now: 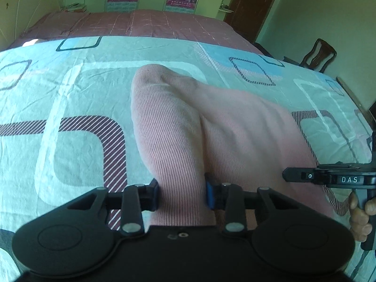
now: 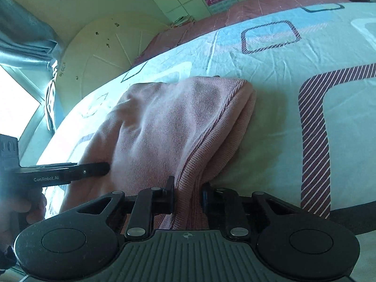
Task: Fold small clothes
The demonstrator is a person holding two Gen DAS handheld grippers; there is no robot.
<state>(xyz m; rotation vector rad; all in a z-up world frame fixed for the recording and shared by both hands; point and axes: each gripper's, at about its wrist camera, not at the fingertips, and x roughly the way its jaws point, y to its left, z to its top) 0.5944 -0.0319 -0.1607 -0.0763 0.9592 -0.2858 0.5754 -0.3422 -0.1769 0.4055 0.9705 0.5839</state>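
My left gripper (image 1: 182,193) sits at bottom centre of the frame, pads pressed on a band of pink ribbed garment (image 1: 188,129). The cloth rises from the jaws toward frame centre, bunched and creased, lying over the patterned bedsheet (image 1: 70,94). At right edge, my right gripper (image 1: 329,178), side-on; right hand (image 1: 359,213) on its handle. Wooden chair (image 1: 317,54) upper right.

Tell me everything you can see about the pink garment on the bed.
The pink garment is a soft, finely ribbed knit with a thicker ribbed hem. It lies bunched and partly folded on the patterned bedsheet, its near side raised off the bed. The left tongs are shut on a band of it, and the right tongs are shut on its gathered hem edge. The far end rests on the sheet. What kind of garment it is cannot be told.
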